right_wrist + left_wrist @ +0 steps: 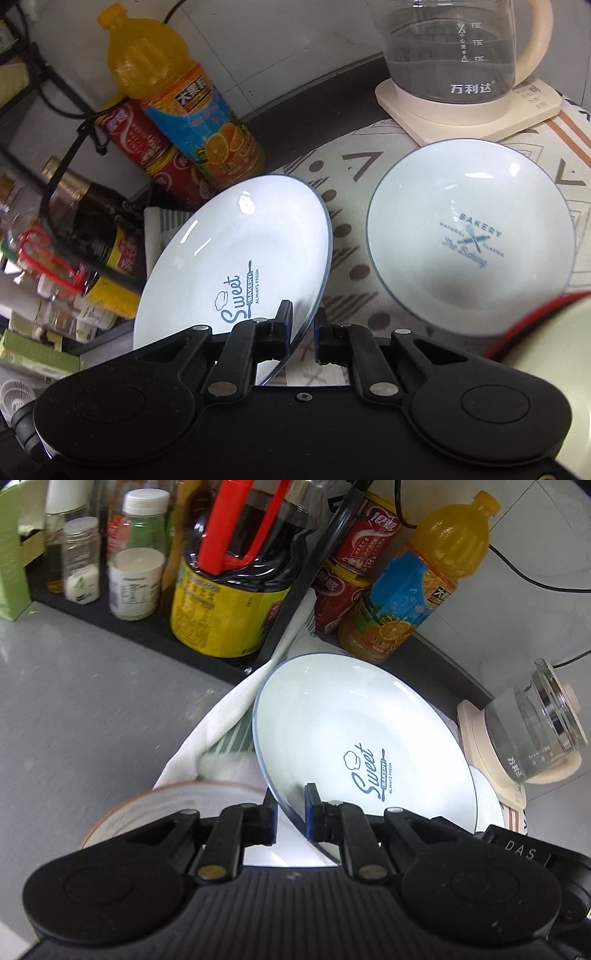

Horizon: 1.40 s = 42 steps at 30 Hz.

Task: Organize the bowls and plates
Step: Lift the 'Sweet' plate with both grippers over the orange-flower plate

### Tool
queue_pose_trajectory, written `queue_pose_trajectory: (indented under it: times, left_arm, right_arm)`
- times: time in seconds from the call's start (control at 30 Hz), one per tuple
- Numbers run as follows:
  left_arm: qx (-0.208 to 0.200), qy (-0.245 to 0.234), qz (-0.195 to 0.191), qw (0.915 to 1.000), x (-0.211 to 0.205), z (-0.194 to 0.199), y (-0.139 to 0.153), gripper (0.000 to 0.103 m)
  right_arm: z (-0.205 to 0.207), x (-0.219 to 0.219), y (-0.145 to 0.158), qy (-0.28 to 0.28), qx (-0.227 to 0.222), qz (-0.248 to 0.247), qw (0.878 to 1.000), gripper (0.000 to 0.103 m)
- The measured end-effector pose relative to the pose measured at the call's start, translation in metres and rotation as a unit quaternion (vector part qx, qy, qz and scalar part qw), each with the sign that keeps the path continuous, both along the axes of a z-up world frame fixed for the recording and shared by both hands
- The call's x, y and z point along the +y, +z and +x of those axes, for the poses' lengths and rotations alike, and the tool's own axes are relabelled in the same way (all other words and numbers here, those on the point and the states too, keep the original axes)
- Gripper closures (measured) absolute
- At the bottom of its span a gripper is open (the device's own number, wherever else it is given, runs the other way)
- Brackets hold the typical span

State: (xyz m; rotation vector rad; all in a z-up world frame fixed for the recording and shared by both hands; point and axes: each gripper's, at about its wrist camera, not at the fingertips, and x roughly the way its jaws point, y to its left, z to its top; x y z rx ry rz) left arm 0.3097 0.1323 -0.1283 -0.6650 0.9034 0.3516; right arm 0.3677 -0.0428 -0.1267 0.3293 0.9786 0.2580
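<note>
A white plate point(354, 731) with a thin blue rim and a blue "Sweet Bakery" print hangs tilted above the cloth. My left gripper point(291, 805) is shut on its near left rim. The right wrist view shows the same print on the plate point(236, 258), with my right gripper point(303, 325) shut on its near right rim. The black body of the other gripper point(517, 845) shows at the plate's lower right. A white "Bakery" bowl point(469, 236) rests on the patterned cloth point(351, 166) to the right. A brown-rimmed bowl point(166, 801) lies below left of the left gripper.
A glass kettle point(450, 48) on a cream base stands at the back right. An orange juice bottle point(424, 576), red cans point(351, 572) and a dark sauce jug point(229, 590) crowd the back, beside a rack of jars point(136, 572). A red-rimmed vessel point(535, 332) is close right.
</note>
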Motion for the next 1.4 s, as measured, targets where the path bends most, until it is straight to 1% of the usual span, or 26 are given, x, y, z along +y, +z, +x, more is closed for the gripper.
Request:
queue_pose_trajectory:
  times: [0.37,0.73,0.87,0.97,1.27,1.4]
  left_arm:
    - [-0.006,0.012,0.006,0.9999,-0.013,-0.053,0.013,0.091]
    - [-0.005,0.032,0.011,0.9994,-0.014,-0.107,0.015,0.09]
    - [-0.002,0.034,0.013,0.9993,-0.015,-0.12,0.015,0.09]
    - [0.004,0.034,0.017,0.9993,-0.019,-0.128,0.014,0.09]
    - [0.016,0.035,0.011,0.9992,-0.025,-0.147,0.004,0.09]
    - [0.02,0.037,0.0,0.9991,-0.024,-0.154,-0.003,0.09]
  right_arm:
    - [-0.05,-0.004,0.01,0.023,-0.014,0.001,1.0,0.092]
    - [-0.093,0.005,0.012,0.061,-0.031,-0.016,0.998,0.092]
    - [-0.108,0.009,0.011,0.077,-0.036,-0.026,0.996,0.092]
    - [-0.116,0.007,0.008,0.081,-0.027,-0.018,0.996,0.092]
    - [-0.14,0.009,0.001,0.106,-0.033,-0.051,0.992,0.092]
    - [-0.146,0.009,-0.004,0.109,-0.033,-0.062,0.992,0.092]
